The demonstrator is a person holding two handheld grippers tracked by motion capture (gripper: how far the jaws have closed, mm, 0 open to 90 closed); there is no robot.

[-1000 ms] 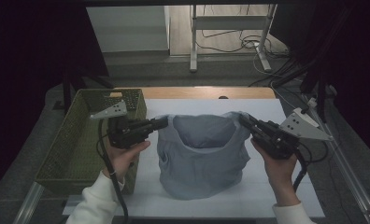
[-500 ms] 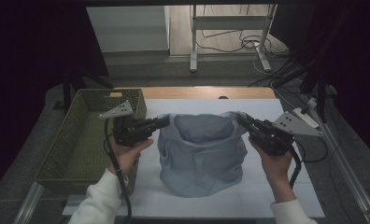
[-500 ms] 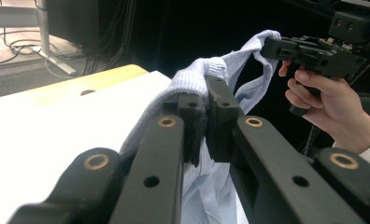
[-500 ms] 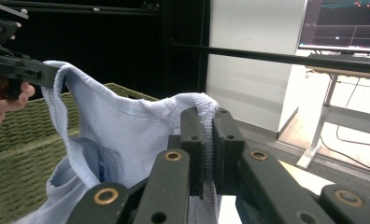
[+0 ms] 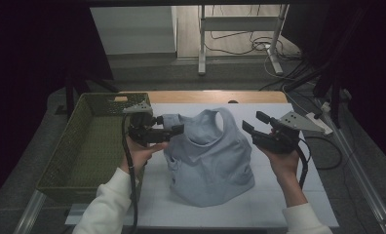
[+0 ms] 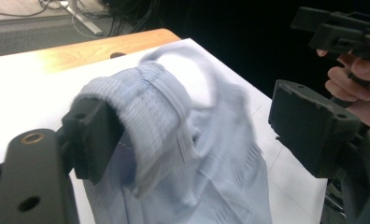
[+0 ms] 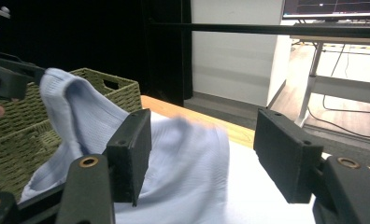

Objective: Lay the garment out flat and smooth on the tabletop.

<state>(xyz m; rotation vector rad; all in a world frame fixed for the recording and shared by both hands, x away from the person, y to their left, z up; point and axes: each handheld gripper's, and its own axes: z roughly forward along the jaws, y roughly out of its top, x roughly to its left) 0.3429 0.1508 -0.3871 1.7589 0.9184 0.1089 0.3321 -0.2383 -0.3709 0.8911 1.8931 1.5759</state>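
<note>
Nearby, wicker basket [image 5: 79, 146] — left of top [image 5: 210, 156]

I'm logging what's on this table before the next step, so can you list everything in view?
top: one, pale blue ribbed knit, sleeveless, on the white table surface between the two hand-held grippers, one strap draped on a pad of the left one.
basket: one, olive green woven, at the table's left edge.
table: one, white surface with a wooden far edge.
left hand-held gripper: one, black, jaws open, just opened, a strap between them.
right hand-held gripper: one, black, jaws open, just opened, nothing between them.
</note>
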